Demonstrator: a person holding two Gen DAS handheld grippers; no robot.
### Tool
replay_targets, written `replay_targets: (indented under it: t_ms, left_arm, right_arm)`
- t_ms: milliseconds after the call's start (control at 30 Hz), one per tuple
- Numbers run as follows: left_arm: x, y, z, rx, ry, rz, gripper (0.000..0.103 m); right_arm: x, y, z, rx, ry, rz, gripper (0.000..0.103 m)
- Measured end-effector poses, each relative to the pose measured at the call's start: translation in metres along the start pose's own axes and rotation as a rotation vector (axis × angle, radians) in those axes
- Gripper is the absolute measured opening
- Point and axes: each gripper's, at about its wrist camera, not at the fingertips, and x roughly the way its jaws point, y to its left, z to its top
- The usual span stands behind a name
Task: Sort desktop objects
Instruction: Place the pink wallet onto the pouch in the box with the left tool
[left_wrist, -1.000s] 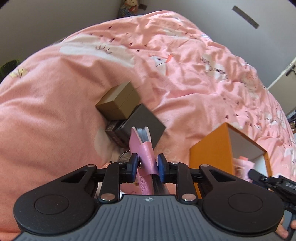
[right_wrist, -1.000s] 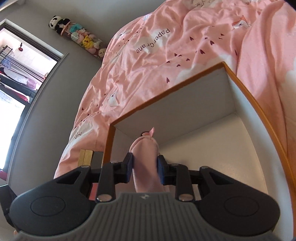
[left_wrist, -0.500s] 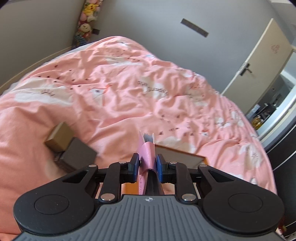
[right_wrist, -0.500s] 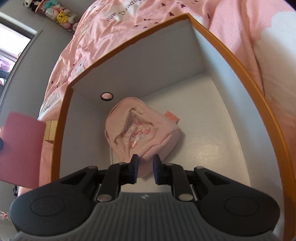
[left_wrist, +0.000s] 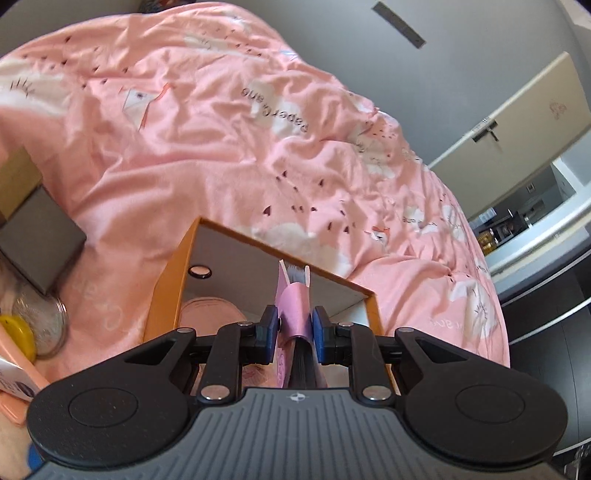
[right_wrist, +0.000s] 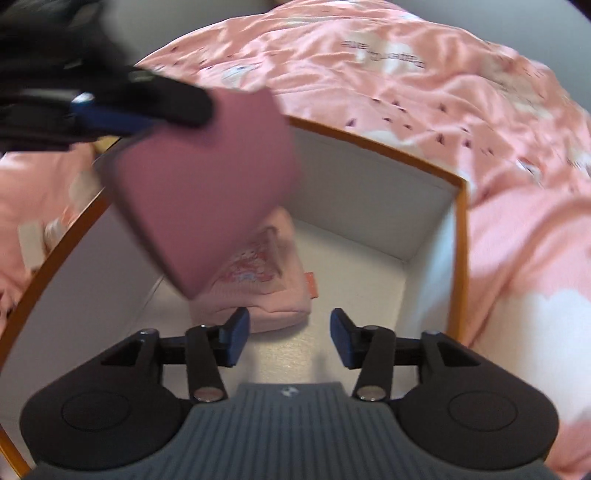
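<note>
Jaws of the left gripper (left_wrist: 294, 328) are clamped on a pink notebook (left_wrist: 293, 306), edge-on between the blue pads, its grey page edges showing at the top. Jaws of the right gripper (right_wrist: 288, 341) stand apart and are opening, with nothing between them; only the white floor of the box (right_wrist: 456, 229) lies under the gap.

Only the right view shows the notebook's flat cover (right_wrist: 207, 192), a plain dusty pink, tilted and hanging over the left part of the open box, with the left gripper's blurred fingers (right_wrist: 147, 107) pinching its upper corner. That same view shows a pink pouch (right_wrist: 266, 280) lying on the box floor just beyond the left pad of the right gripper, with a printed cartoon panel and a small orange tag at its side; the notebook hides part of it.

Only the left view shows a small dark ring (left_wrist: 200, 271) on the inner wall of the box (left_wrist: 166, 280), and the top of the pouch (left_wrist: 210, 314) below it. Left of the box it shows a glass jar (left_wrist: 48, 325), a yellow thing (left_wrist: 18, 332), a dark grey case (left_wrist: 37, 240) and a tan box (left_wrist: 18, 177).

Orange outside and white inside, the box sits on a pink quilt (left_wrist: 221, 129) printed with clouds and small dark marks. Beyond the quilt stand a grey wall and a pale door (left_wrist: 517, 122).
</note>
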Motion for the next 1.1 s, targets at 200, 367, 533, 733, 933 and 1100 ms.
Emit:
replay_targets:
  t_ms: [200, 367, 533, 733, 933, 1100]
  left_arm:
    - [0.017, 0.011, -0.009, -0.058, 0.023, 0.036, 0.022]
    - [0.019, -0.007, -0.013, 0.068, 0.047, 0.143, 0.023]
    - [0.02, -0.015, -0.017, 0.147, 0.077, 0.208, 0.022]
    - [-0.004, -0.012, -0.007, 0.153, 0.061, 0.154, 0.029]
    - [-0.044, -0.006, -0.004, 0.17, -0.027, 0.114, 0.034]
    - [-0.065, 0.01, -0.006, 0.151, -0.057, 0.102, 0.038]
  right_arm:
    - [0.023, -0.001, 0.009, -0.07, 0.051, 0.034, 0.055]
    - [0.036, 0.002, 0.017, -0.109, 0.09, 0.057, 0.062]
    - [0.045, 0.004, 0.02, -0.147, 0.122, 0.05, 0.063]
    - [0.05, -0.005, 0.027, -0.123, 0.122, 0.043, 0.063]
    - [0.053, -0.016, 0.038, -0.115, 0.124, 0.063, 0.062]
    - [0.052, -0.025, 0.049, -0.128, 0.116, 0.096, 0.064]
